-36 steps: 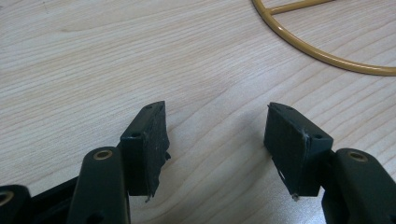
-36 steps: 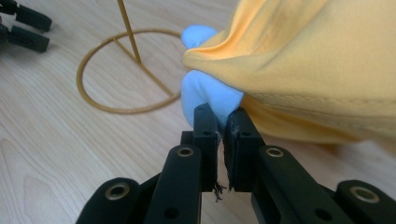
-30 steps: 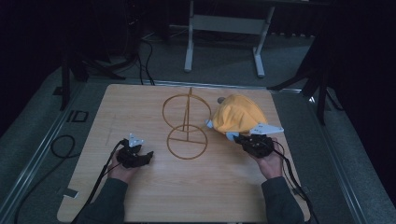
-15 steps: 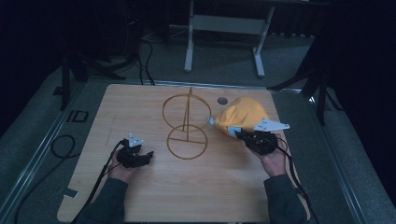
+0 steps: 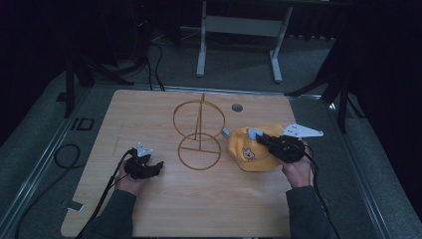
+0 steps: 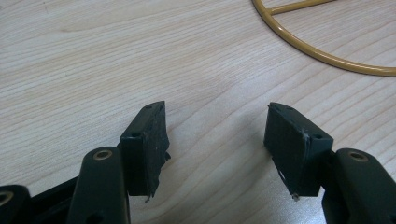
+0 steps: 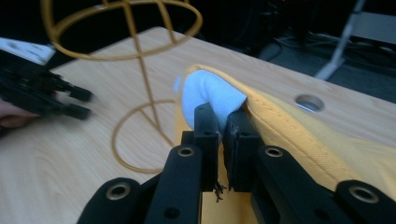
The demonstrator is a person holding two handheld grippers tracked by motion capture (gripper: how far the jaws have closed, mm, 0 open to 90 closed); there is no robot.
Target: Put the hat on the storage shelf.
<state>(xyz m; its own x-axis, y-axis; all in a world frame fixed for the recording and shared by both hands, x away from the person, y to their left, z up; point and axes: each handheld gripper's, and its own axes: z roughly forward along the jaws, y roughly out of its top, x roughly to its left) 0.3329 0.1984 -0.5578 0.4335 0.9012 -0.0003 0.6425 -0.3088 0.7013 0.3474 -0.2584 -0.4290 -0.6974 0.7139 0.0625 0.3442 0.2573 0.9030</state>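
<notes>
Pinching the yellow cap [image 5: 250, 153] by its light-blue-lined edge, the right gripper [image 7: 223, 125] has its jaws clamped tight, just right of the gold wire stand [image 5: 199, 130]. Left gripper [image 6: 215, 123] sits wide open and empty, left of the stand's base ring, bare tabletop [image 5: 149, 112] beyond.

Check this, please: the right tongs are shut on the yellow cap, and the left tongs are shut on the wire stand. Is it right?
Not quite. The left tongs are open on bare table; the left gripper view shows the wire stand apart from them. The right tongs do grip the yellow cap.
</notes>
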